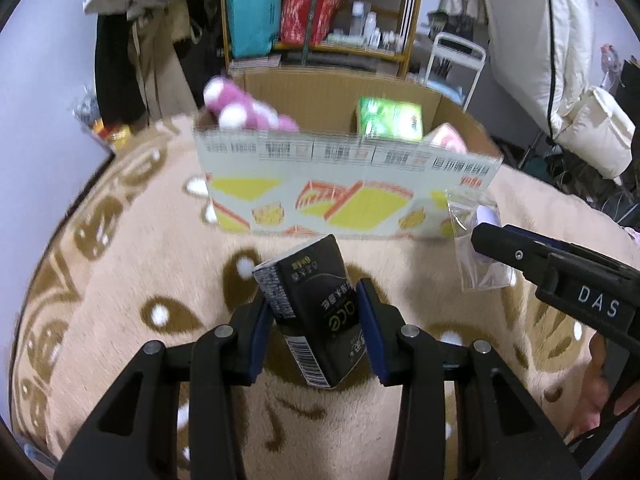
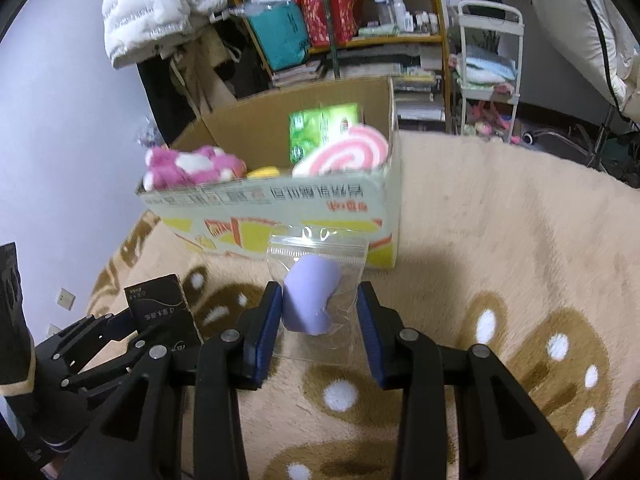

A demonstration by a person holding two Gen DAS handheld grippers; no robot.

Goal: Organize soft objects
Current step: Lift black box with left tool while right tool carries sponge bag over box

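Observation:
My left gripper [image 1: 316,312] is shut on a black tissue pack [image 1: 312,312], held above the beige blanket in front of the cardboard box [image 1: 344,204]. My right gripper [image 2: 320,312] is shut on a clear zip bag with a purple sponge [image 2: 310,300], also in front of the box [image 2: 280,204]. The box holds a pink plush toy [image 2: 188,168], a green tissue pack [image 2: 320,128], a pink swirl cushion [image 2: 344,152] and something yellow [image 2: 262,172]. The right gripper with the bag [image 1: 480,256] shows at the right of the left wrist view.
The beige blanket with brown patterns [image 2: 500,260] covers the surface. Behind the box stand a wooden shelf [image 1: 320,8] full of bags and bottles, hanging coats [image 2: 152,12] and a white trolley [image 2: 488,72].

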